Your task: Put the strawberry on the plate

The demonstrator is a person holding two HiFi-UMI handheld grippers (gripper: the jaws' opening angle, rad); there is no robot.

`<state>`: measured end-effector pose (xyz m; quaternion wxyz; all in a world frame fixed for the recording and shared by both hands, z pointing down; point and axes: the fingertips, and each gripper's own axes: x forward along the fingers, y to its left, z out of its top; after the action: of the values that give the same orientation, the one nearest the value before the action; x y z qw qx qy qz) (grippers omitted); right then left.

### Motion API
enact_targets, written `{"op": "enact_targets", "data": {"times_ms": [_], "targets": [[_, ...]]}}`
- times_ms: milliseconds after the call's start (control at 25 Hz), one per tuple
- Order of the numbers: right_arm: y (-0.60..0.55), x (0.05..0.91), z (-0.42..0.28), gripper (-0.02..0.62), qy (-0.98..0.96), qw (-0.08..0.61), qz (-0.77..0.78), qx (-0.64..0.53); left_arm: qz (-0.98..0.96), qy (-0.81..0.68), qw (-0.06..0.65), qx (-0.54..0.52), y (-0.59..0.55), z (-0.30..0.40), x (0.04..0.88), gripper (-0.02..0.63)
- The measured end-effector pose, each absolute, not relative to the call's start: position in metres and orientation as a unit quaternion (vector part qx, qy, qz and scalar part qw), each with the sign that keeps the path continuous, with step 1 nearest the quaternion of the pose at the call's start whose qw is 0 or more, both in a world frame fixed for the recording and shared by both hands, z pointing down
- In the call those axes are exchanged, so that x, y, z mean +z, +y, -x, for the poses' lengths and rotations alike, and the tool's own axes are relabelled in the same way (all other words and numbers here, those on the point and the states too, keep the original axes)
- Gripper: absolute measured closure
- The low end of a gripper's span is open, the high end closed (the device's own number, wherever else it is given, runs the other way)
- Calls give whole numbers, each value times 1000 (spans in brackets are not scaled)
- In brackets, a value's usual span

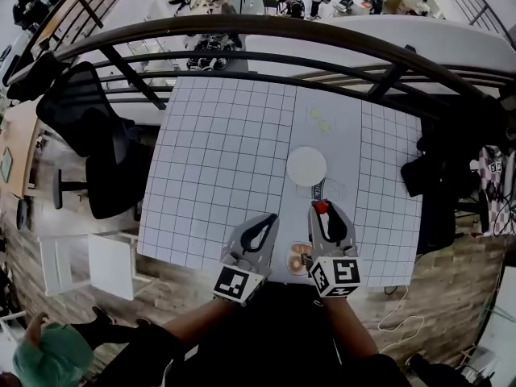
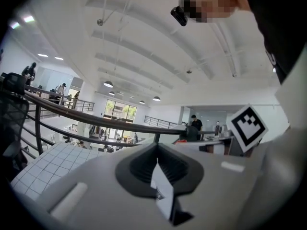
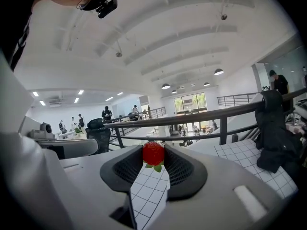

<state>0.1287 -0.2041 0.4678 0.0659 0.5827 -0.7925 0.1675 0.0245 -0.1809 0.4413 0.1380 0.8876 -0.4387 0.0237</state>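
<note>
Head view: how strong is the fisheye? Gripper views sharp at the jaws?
Head view: strong barrel distortion, the dark metal railing bows into an arc. Right gripper view: red strawberry sharp in the jaws, corners vignetted black. Left gripper view: same black vignette, background crisp.

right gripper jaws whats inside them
A red strawberry, pinched near the tips, green leaves down. Below it, grid-patterned table shows through the gap. The strawberry's sides are covered by the jaws.

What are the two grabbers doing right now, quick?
Left gripper: closed, nothing between its jaws.
Right gripper: closed on the strawberry, held at the jaw tips.
</note>
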Motion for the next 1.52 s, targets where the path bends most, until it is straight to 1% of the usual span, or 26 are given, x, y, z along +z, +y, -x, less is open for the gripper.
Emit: {"op": "enact_targets", "data": {"times_ms": [120,360,760,1000,1360,1520], "targets": [[-225,477,-136,462,-792,67,-582,172,-882,-449,132,42,-202,-24,451,597],[-262,506,-152,462,-793,71,-578,177,-885,-440,145,51,-227,-45,471,597],[-300,585,-150,462,-805,134,-545,191,-875,-443,183,59,-235,-59,493,597],[-315,602,-148,462,-807,152,-538,189,-869,-453,186,73,-240,-56,505,597],[-333,660,-143,462,-804,198,-522,204,-863,-456,197,91,-242,-48,521,597],[-339,681,-141,462,-804,215,-513,209,-867,-452,189,91,-250,-52,521,597]]}}
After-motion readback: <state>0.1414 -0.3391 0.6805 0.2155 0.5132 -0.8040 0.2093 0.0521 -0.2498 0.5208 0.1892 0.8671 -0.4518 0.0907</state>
